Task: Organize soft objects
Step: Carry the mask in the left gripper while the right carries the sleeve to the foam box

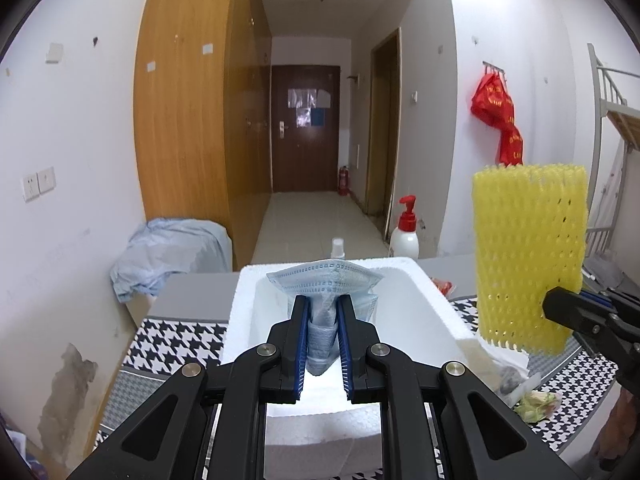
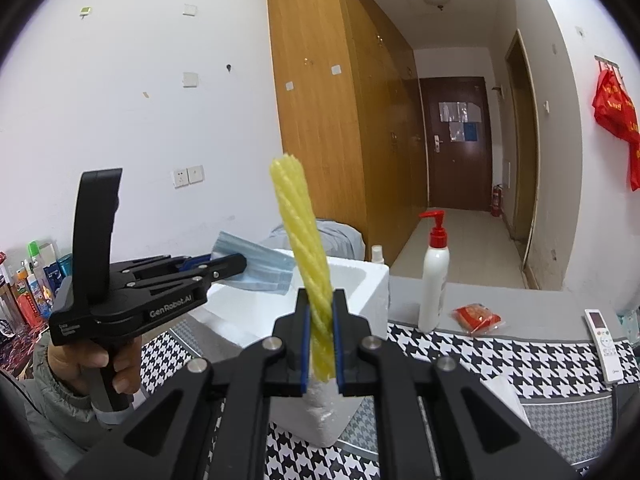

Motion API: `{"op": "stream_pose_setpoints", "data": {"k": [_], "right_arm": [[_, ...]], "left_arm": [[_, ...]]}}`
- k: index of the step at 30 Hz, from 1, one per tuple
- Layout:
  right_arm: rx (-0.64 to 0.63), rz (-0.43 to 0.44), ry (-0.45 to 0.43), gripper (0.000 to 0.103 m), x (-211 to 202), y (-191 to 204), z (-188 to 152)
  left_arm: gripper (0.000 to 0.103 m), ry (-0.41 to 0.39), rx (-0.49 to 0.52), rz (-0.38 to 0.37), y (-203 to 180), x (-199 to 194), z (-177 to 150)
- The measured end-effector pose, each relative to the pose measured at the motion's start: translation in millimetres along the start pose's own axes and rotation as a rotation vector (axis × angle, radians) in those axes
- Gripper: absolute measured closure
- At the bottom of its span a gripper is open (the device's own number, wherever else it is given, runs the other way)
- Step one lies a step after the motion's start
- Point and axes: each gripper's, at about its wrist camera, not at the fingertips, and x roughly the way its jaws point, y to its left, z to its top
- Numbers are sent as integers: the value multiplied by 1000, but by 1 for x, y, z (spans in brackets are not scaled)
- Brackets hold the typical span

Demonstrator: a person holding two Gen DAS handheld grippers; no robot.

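Masks, a folded blue bundle (image 1: pixel 326 280), sit pinched between the closed fingers of the left gripper (image 1: pixel 323 308), held above the open white foam box (image 1: pixel 430 300) on the houndstooth cloth (image 1: pixel 176 340). The right gripper (image 2: pixel 320 304) clamps a yellow foam net sleeve (image 2: pixel 306 248) upright, just beside the box's right edge, near a white pump bottle (image 2: pixel 434 280).

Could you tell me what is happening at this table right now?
A person holds a hand-held gripper in each hand. The left hand-held gripper is shut on a blue face mask, held above the open white foam box. The right hand-held gripper is shut on a yellow foam net sleeve, held upright in the air beside the box. Neither item is in the box yet.
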Motion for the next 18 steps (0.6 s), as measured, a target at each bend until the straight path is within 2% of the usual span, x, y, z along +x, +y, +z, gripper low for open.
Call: {"op": "stream_pose_setpoints", "data": {"k": [2,4,7,8,11,12,14,15,18], "right_arm": [[7,3,2,90,1,-1,0],[7,-1,1,90,0,-2,0],[9,-7,-1,90,0,-2,0],[10,-8,-2,90,-1,-2,1],[6,-13,0,90,-1,-1,1],[5,-12,-1,90,-1,0,1],[3,-12,-1,90,-1,1,2],[2,-13,-1,90,0,1,2],[2,-14,-1,90,1,1,4]], "left_arm": [[88,11,-6,-5,2,3,0],[83,22,-7,-8,3,7,-2],[59,26,1,-27,2,7,-2],[47,21,4,-22,1,6,-3],[34,-8,3,-16,2,-1,-2],[22,-13,7,-19,2,-3,-1],[5,-37,4,-16,3,-9,-2],[2,-63,-1,-5,5,-14,-3],[1,-91,-2,14,8,-21,-5]]}}
